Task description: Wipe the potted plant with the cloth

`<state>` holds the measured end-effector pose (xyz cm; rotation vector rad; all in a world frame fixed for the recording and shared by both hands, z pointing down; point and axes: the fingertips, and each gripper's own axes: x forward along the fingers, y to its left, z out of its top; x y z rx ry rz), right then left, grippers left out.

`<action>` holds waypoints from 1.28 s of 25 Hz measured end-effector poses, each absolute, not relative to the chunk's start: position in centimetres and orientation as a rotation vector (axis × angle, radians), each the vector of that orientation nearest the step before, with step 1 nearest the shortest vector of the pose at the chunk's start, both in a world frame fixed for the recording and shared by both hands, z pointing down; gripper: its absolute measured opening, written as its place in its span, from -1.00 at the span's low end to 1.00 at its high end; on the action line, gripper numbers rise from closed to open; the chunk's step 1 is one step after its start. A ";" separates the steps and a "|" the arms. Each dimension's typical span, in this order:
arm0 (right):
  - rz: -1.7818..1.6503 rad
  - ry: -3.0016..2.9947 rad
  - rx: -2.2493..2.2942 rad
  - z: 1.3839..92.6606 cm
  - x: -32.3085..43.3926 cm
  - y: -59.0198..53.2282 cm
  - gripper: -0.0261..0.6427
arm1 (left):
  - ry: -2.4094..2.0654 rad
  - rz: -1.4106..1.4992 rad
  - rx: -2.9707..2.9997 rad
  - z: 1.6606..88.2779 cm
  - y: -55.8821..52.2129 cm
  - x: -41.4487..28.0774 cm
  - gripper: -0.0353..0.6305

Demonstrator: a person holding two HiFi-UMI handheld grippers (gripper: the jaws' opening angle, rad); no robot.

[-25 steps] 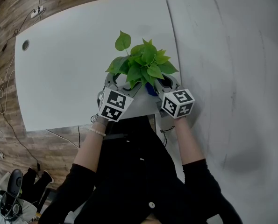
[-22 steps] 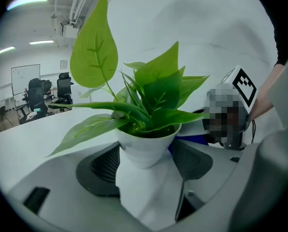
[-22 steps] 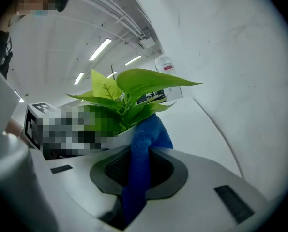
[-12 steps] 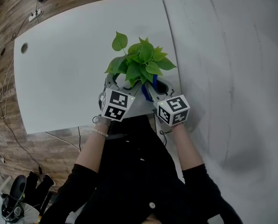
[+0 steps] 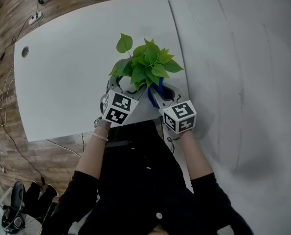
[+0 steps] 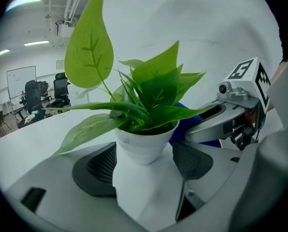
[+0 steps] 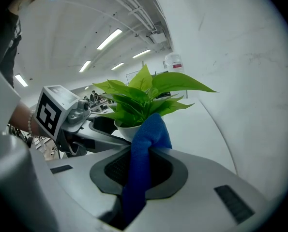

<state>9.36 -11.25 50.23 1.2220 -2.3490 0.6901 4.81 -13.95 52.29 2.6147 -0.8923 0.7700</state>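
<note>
A leafy green plant (image 5: 144, 65) stands in a white pot (image 6: 144, 144) near the white table's (image 5: 72, 67) right front edge. My left gripper (image 5: 121, 87) is at the pot's near left side. In the left gripper view the pot fills the gap between the two dark pads (image 6: 99, 164), so that gripper is shut on it. My right gripper (image 5: 157, 96) is shut on a blue cloth (image 7: 146, 158). The cloth's folded top (image 5: 152, 93) reaches the lower leaves (image 7: 148, 93) on the plant's right side. Leaves hide the pot in the head view.
A grey wall or partition (image 5: 233, 58) runs along the table's right edge, close to the plant. A cable hole (image 5: 25, 51) sits in the table's far left corner. Wooden floor with cables (image 5: 3, 126) lies to the left. My torso (image 5: 140, 180) is against the table's front edge.
My right gripper has moved left and slightly toward me, bringing the blue cloth in under the plant's right leaves. The left gripper has stayed at the pot.
</note>
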 end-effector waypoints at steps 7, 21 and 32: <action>0.692 -2.324 1.241 50.5 9.7 -11.5 -0.66 | -0.765 0.910 2.722 53.3 -14.1 2.6 0.18; 0.703 -2.260 1.315 51.0 10.4 -12.8 -0.66 | -0.665 1.074 2.896 52.4 -14.9 3.6 -0.02; 0.741 -2.163 1.400 52.6 14.0 -17.1 -0.66 | -0.948 1.012 2.724 52.3 -14.8 4.4 -0.16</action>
